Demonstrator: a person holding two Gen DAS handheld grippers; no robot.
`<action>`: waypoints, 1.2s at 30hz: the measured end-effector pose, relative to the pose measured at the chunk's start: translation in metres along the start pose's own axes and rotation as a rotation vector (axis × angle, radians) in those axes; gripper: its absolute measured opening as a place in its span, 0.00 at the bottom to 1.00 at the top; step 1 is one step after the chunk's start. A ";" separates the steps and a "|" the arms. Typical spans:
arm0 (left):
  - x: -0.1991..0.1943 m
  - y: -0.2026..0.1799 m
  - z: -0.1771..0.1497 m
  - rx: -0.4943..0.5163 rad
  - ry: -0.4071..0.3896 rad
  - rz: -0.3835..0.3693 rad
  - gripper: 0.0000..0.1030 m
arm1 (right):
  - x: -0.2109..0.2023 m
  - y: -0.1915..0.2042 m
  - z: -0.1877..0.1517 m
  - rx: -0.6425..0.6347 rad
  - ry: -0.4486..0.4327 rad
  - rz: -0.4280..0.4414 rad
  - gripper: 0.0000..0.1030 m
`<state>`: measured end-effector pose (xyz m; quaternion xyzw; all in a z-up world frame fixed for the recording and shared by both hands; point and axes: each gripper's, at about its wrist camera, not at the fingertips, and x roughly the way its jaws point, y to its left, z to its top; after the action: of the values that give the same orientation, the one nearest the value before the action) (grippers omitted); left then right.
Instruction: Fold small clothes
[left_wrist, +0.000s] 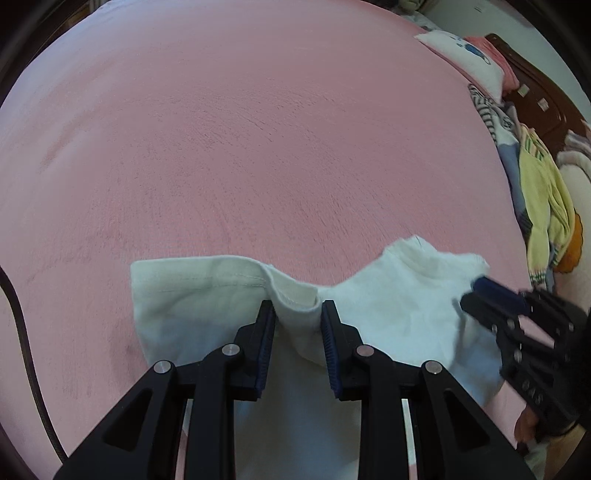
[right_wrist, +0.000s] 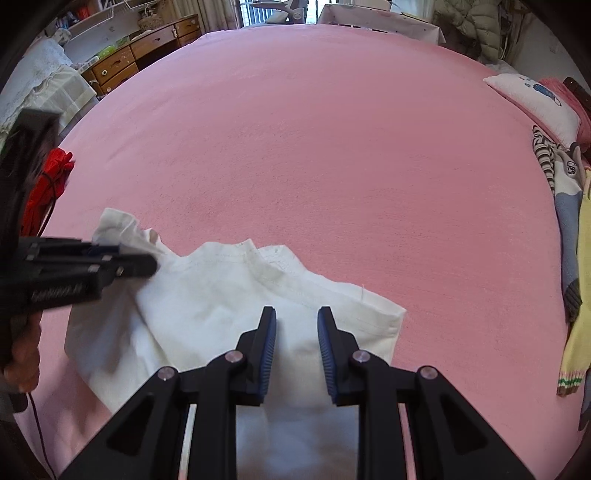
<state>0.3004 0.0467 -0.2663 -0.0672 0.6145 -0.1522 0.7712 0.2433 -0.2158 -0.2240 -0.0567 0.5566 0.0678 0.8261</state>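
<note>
A small white garment (left_wrist: 207, 306) lies on the pink bed, rumpled, near the front edge; it also shows in the right wrist view (right_wrist: 221, 295). My left gripper (left_wrist: 297, 308) is open, its jaws either side of a raised fold of the garment. My right gripper (right_wrist: 296, 314) is open over the garment's right part, with cloth between the jaws. The right gripper shows at the right in the left wrist view (left_wrist: 476, 291), at the garment's edge. The left gripper shows at the left in the right wrist view (right_wrist: 147, 262), against the cloth.
The pink bed cover (right_wrist: 314, 147) stretches ahead. A white pillow (right_wrist: 535, 103) and a pile of clothes, striped, blue and yellow (right_wrist: 583, 258), lie along the right edge. A red item (right_wrist: 48, 184) is at the left. Wooden drawers (right_wrist: 122, 62) stand beyond the bed.
</note>
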 end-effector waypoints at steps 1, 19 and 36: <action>-0.001 0.001 0.002 -0.010 -0.003 -0.006 0.23 | 0.000 0.001 -0.001 0.000 0.003 0.000 0.23; -0.039 0.052 -0.018 0.080 -0.031 0.044 0.37 | 0.012 -0.040 0.007 0.009 0.032 0.004 0.43; -0.014 0.054 -0.007 0.109 -0.015 -0.009 0.11 | 0.030 -0.045 0.006 0.031 0.014 0.053 0.05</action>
<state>0.2993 0.1031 -0.2706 -0.0289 0.5993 -0.1882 0.7775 0.2676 -0.2572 -0.2490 -0.0297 0.5648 0.0805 0.8207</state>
